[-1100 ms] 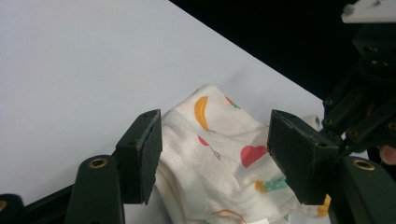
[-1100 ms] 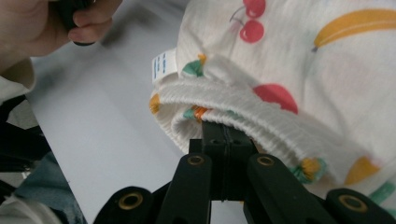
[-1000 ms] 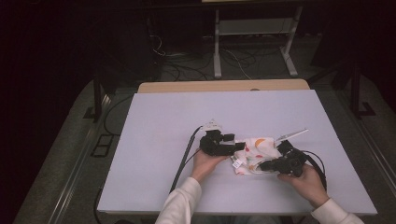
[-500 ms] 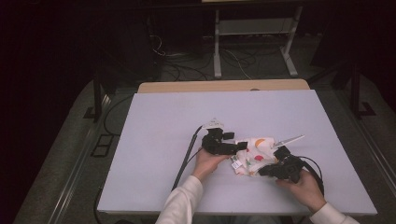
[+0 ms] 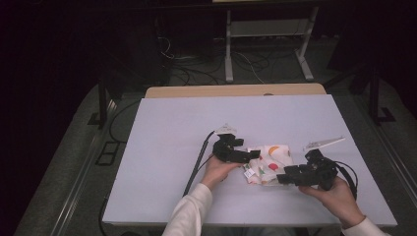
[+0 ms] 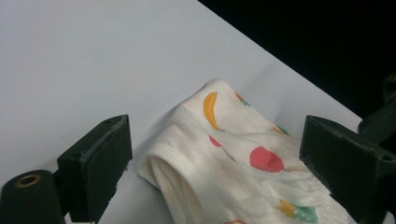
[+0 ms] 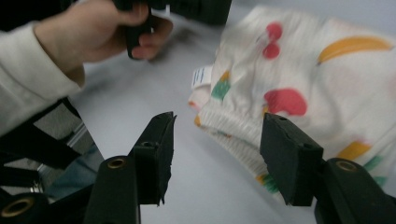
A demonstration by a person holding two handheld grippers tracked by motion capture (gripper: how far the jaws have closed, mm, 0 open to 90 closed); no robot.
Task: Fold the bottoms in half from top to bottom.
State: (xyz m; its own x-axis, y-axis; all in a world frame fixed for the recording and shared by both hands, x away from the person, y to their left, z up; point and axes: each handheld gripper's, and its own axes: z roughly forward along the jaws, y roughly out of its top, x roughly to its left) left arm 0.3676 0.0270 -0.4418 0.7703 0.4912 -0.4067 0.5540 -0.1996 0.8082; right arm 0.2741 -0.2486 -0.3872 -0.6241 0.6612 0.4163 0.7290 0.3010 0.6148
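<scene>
A small folded white cloth point(image 5: 268, 163) with fruit print lies on the white table point(image 5: 172, 128), right of centre in the lower half of the high view, between the two grippers.

Left gripper point(image 5: 246, 155): just left of the cloth, held by the left hand point(image 5: 220, 169), tips reaching to the cloth's upper left edge. In the left gripper view point(image 6: 215, 158) the jaws stand wide, and have just been opening. The folded end of the cloth point(image 6: 233, 154) lies between them on the table, with a gap to the left-hand pad; the right-hand pad is close to the fabric, contact not clear.

Right gripper point(image 5: 287, 177): at the cloth's lower right edge, held by the right hand point(image 5: 334, 194). In the right gripper view point(image 7: 215, 156) the jaws are about half spread and have just been opening. The cloth's ribbed edge point(image 7: 289, 98) lies ahead of the gap, slightly blurred, not pinched. A small white label point(image 7: 201, 77) shows at the cloth's corner.

Edges and room: the cloth sits nearer the table's bottom edge than its top edge. The left half and the upper part of the table are bare. A black cable point(image 5: 196, 160) runs from the left gripper down toward the bottom edge. The right hand is near the table's lower right corner.
</scene>
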